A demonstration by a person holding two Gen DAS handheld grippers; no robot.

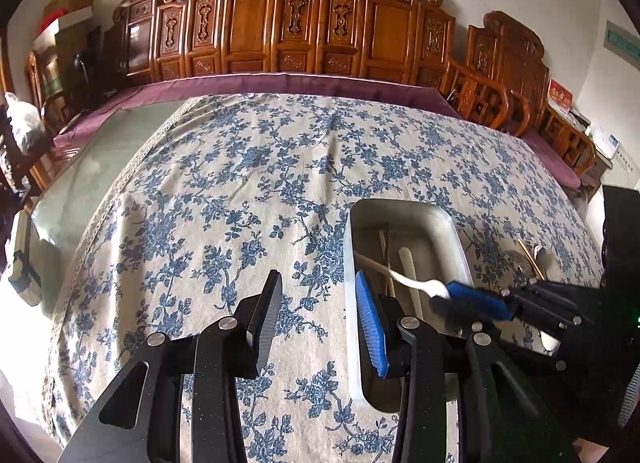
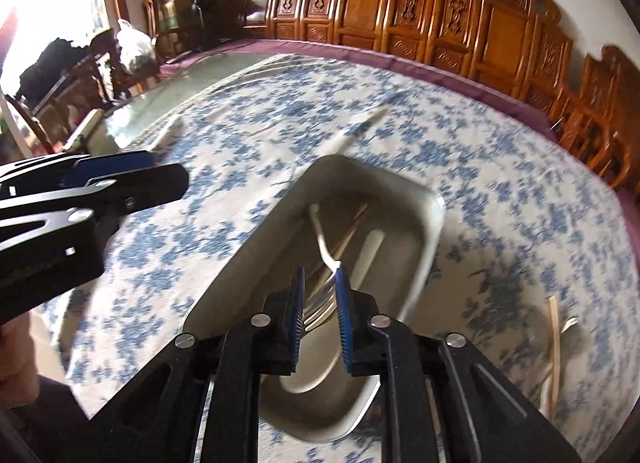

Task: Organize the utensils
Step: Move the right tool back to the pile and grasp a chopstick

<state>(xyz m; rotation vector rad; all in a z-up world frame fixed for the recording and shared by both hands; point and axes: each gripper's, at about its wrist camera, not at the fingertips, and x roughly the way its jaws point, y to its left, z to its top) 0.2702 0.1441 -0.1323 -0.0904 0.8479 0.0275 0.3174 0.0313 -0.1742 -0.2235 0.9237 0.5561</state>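
Note:
A metal tray (image 1: 454,233) (image 2: 434,219) sits on the floral tablecloth and holds chopsticks (image 1: 385,249) and a white utensil (image 1: 409,263). My right gripper (image 2: 319,295) (image 1: 460,299) is shut on a white-handled fork (image 2: 322,245) (image 1: 394,273), holding it over the tray with the handle pointing away. My left gripper (image 1: 316,303) is open and empty, just left of the tray's near end; it also shows at the left in the right wrist view (image 2: 160,175).
A chopstick (image 1: 530,259) (image 2: 554,343) and a metal spoon (image 1: 540,253) lie on the cloth right of the tray. Carved wooden chairs (image 1: 296,19) line the table's far edge. Bare glass tabletop (image 1: 100,159) shows at the left.

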